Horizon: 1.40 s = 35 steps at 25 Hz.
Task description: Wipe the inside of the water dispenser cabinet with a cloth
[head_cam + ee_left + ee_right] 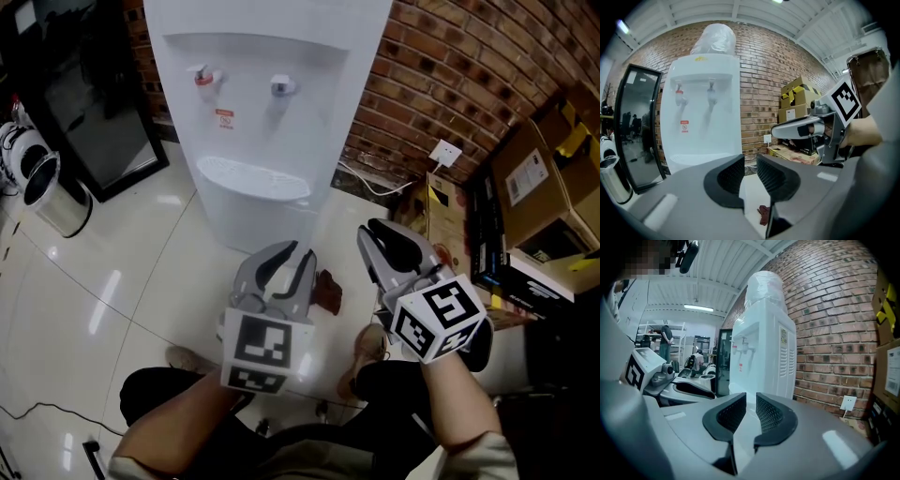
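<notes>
On the floor point(141, 272) just in front of the water dispenser point(262, 112) base: a dark red cloth point(327, 291), crumpled, lying loose, nothing touching it. In the head view it sits between the two grippers and below them.

Dispenser is white and upright, back to the brick wall point(450, 66). Red tap point(203, 77) on its left, blue tap point(282, 86) on its right, drip tray point(251, 178) under them. Wrapped bottle point(715, 40) on top. Can't tell the cabinet door state, the grippers block the lower body.

Left gripper point(298, 253): jaws a narrow gap apart, nothing between the pads, pointing at the dispenser front, cloth visible on the floor under the gap.

Right gripper point(370, 230): same, jaws narrowly apart and empty, aimed at the dispenser's right corner. The two grippers are side by side, near each other, not touching.

Surroundings:
- wall socket point(447, 152) low on the brick, white cable running from it
- stacked cardboard boxes point(539, 183) on the right
- black-framed glass panel point(94, 103) leaning at left
- metal bin point(47, 187) further left
</notes>
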### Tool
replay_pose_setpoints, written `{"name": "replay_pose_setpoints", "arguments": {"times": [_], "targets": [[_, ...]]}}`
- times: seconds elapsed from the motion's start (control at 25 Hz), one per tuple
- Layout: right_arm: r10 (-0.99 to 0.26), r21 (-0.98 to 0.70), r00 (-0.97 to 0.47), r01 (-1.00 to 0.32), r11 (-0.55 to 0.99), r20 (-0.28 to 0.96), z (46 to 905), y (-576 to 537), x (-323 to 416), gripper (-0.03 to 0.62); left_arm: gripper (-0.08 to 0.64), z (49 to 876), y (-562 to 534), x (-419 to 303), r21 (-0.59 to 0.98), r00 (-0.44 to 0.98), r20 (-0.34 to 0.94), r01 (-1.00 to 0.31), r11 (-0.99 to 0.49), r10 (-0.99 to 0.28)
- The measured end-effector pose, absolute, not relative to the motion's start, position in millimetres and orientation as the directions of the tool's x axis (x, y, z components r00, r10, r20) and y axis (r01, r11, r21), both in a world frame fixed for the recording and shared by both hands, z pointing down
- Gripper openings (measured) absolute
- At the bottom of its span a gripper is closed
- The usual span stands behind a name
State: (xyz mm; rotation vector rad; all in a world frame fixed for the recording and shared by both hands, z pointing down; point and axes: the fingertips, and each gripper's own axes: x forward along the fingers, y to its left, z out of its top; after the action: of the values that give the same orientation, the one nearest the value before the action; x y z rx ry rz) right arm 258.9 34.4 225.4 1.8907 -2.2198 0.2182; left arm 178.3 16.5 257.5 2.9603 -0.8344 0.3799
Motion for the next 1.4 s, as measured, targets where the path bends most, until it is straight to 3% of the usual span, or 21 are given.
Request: {"name": "replay_pose_setpoints", "arguments": {"times": [0.4, 0.84, 1.2, 1.4], "targets": [[-0.956, 0.029, -0.133, -0.989, 0.146, 0.260, 226.7, 40.4, 261.8, 0.092, 0.080, 255.6, 19.7, 174.2, -0.032, 0.822, 0.240, -0.526, -0.850, -0.517], [-0.965, 0.015, -0.129, -0.991, 0.135, 0.230, 219.7, 37.1, 272.1, 0.158, 0.077, 259.2, -0.7, 156.2, -0.056, 0.780, 0.221, -0.589, -0.806, -0.585], [-0.962, 0.048, -0.150, -0.985, 0.165, 0.228, 220.0, 10.3, 283.1, 0.184, 0.038, 262.5, -37.0, 165.0, -0.023, 0.719, 0.145, -0.684, -0.729, -0.680], [-0.937, 0.088, -0.175, -0.974, 0.211, 0.302, 265.4, 0.2, 294.3, 0.221, 0.000, 298.2, -56.4, 164.2, -0.026, 0.664, 0.197, -0.732, -0.681, -0.721]]}}
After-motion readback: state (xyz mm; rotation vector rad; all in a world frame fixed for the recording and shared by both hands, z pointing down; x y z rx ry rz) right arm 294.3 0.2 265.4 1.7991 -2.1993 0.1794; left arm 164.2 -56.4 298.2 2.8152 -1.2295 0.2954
